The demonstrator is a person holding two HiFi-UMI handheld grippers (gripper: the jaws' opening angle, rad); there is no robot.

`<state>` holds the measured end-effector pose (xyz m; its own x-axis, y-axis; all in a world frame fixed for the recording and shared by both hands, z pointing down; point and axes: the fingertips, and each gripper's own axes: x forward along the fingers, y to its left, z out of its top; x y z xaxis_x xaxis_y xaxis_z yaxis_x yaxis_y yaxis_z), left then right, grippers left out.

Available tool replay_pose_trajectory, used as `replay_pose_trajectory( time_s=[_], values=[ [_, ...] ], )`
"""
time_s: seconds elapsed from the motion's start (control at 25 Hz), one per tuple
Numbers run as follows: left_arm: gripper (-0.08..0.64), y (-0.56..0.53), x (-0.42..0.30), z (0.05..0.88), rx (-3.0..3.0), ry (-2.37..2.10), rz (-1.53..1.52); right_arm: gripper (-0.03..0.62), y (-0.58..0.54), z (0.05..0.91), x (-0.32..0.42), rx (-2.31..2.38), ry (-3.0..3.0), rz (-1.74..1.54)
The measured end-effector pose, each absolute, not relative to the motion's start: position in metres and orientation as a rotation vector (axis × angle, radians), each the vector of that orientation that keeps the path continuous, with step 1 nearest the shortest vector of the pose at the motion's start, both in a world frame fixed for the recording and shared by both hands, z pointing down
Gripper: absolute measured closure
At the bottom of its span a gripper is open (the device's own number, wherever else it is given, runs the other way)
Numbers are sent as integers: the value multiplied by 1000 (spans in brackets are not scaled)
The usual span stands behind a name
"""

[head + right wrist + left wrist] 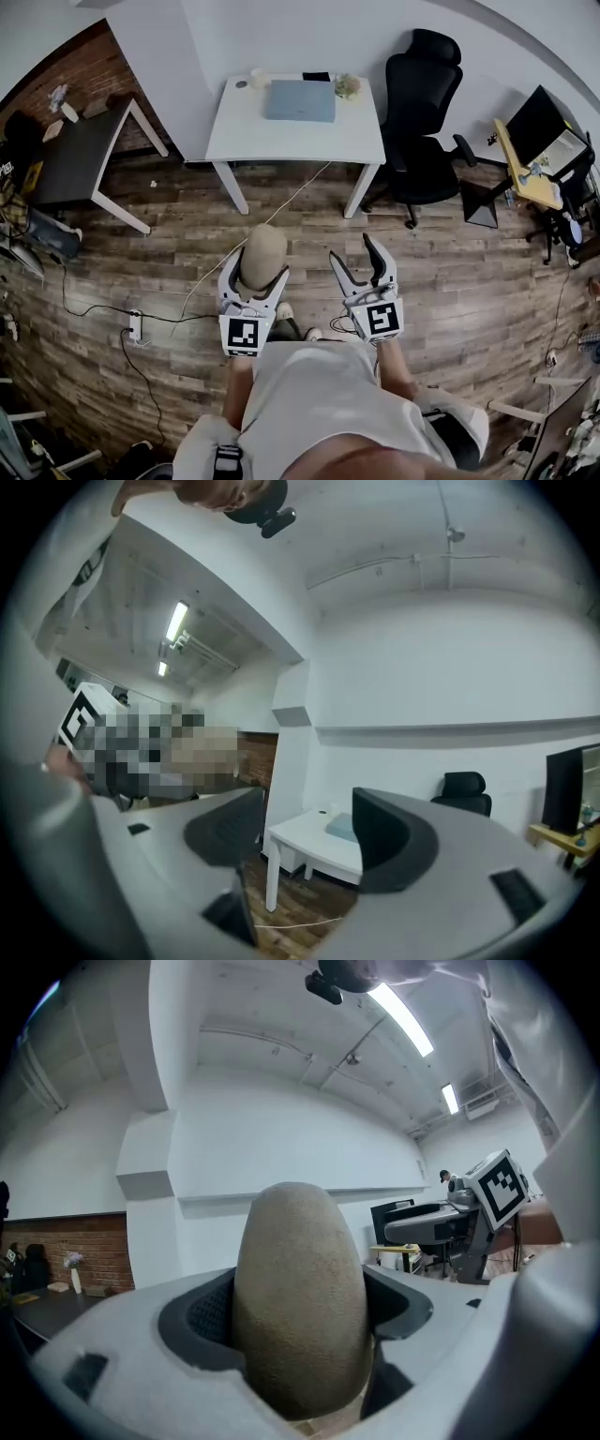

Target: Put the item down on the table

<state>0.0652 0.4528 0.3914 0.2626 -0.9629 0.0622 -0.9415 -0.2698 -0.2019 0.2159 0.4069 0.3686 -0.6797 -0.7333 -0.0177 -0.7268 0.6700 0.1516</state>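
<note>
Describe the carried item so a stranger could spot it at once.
From the white table at the top of the head view, come down over the wood floor to the left gripper. It clamps a tan, egg-shaped item with a rough matte skin. The right gripper beside it is open and empty.

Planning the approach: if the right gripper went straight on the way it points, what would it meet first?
Probably the white table; it shows between the right gripper's open, empty jaws, though depth is unclear.
</note>
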Motion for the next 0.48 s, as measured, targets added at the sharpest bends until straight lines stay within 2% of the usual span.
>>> replay_pose_trajectory(
  time_s=[0.48],
  values=[
    [173,380,39,392,-2403,1788,-228,302,346,373,195,1295,-2747,-239]
  ],
)
